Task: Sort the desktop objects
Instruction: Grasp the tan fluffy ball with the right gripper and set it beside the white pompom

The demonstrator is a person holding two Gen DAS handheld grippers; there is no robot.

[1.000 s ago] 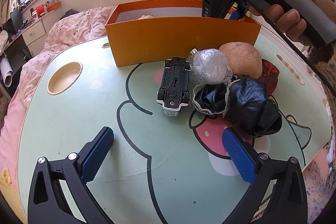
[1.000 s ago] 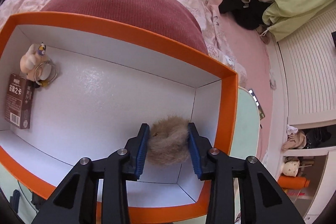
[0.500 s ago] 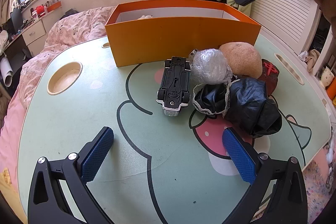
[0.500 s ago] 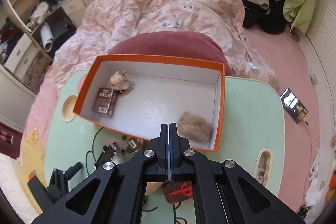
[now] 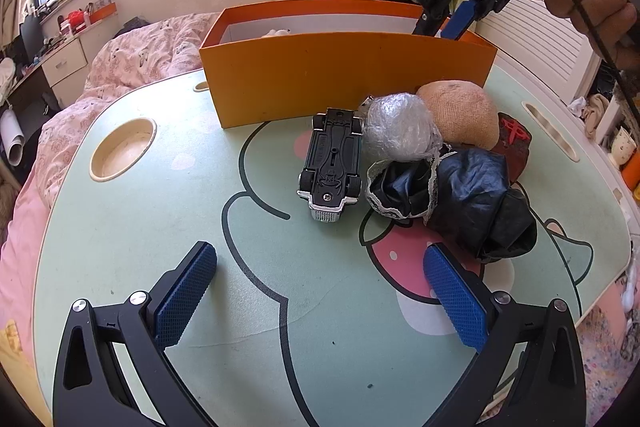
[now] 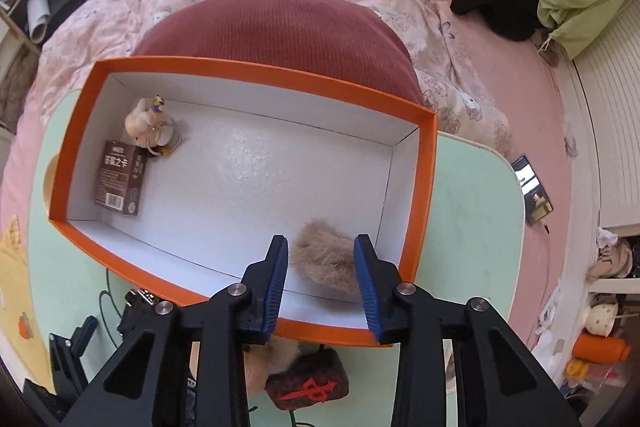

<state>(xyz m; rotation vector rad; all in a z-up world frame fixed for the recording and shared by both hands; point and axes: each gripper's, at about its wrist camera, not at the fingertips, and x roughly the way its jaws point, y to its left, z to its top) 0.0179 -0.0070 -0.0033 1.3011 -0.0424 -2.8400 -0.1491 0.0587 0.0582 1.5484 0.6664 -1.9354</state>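
Our left gripper [image 5: 320,285] sits low with its fingers spread wide apart. Our right gripper [image 6: 321,277] is up high, pointing down, fingers open too.

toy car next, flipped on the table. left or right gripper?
Left. The left gripper hangs open just above the table, the toy car straight ahead between its fingers. The right gripper is open over the orange box, above the fuzzy ball.

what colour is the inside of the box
White inside the box, orange rim and outside; clearest in the right wrist view.
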